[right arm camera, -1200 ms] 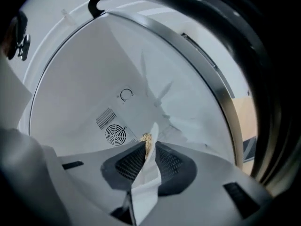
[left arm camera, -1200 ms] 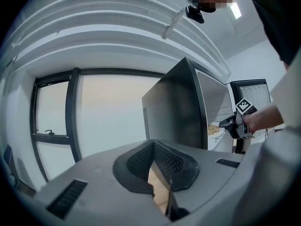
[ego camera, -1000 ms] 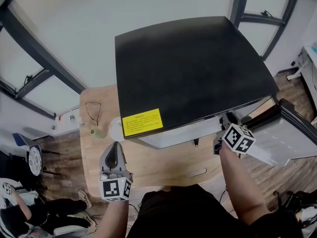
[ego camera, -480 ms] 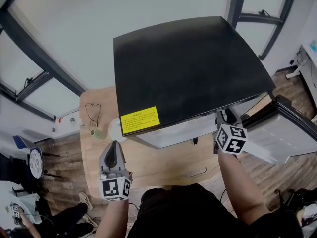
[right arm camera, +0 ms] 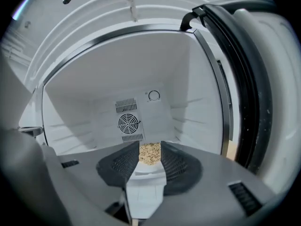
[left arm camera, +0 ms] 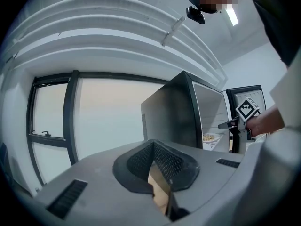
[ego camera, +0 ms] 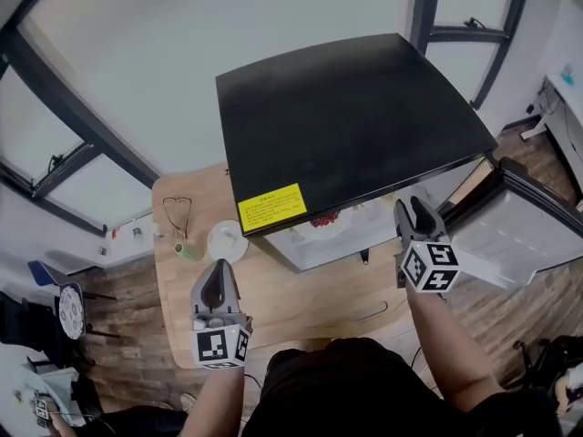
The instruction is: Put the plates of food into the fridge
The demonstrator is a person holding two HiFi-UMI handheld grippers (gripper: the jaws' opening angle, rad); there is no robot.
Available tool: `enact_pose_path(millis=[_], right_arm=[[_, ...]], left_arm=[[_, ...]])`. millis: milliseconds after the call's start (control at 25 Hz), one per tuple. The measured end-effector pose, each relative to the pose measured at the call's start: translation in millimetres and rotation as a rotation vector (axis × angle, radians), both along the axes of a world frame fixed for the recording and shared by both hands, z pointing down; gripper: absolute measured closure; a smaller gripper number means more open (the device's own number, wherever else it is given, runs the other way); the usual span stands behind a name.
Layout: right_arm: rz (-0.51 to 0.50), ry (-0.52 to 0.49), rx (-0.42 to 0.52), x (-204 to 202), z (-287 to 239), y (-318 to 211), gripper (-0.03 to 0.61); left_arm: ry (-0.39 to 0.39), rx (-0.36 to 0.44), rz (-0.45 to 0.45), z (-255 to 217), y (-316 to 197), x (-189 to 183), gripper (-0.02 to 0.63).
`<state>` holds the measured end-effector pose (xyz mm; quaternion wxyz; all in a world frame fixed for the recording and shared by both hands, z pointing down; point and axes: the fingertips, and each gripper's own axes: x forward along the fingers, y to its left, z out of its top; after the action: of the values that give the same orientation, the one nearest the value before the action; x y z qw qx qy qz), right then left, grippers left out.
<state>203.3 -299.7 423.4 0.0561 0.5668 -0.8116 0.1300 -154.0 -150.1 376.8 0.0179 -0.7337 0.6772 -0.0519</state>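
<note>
Tongs nearest the person, the left gripper [ego camera: 217, 273], are pressed together on nothing above the wooden table [ego camera: 301, 300]. Just beyond sits a white plate [ego camera: 225, 241], outside the fridge [ego camera: 355, 126]; what it carries cannot be made out. Further on, the right gripper [ego camera: 413, 211] is at the open fridge mouth. Its jaws have just been opening and stand spread, pads clear of the plate of pale crumbly food [right arm camera: 149, 153] resting on the shelf inside. Letting go seems the step in hand. It is best finished by drawing straight back, jaws kept wide, so neither pad nudges the rim.
</note>
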Motion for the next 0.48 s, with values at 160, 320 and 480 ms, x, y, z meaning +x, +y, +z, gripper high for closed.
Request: enact_pose_path(millis=[160, 320, 480], right_arm=[[-0.048, -0.043, 0.036, -19.2, -8.0, 23.0, 0.428], [-0.115, -0.096, 0.047, -48.4, -9.5, 52.7, 0.43], [-0.188, -0.134, 0.035, -88.6, 0.9, 86.5, 0.43]], left_arm=[[-0.003, 0.011, -0.011, -5.1, 16.8, -17.9, 0.611], [-0.005, 0.017, -0.028, -11.0, 40.7, -41.3, 0.611], [-0.021, 0.011, -0.052, -11.9, 73.2, -73.1, 0.611]])
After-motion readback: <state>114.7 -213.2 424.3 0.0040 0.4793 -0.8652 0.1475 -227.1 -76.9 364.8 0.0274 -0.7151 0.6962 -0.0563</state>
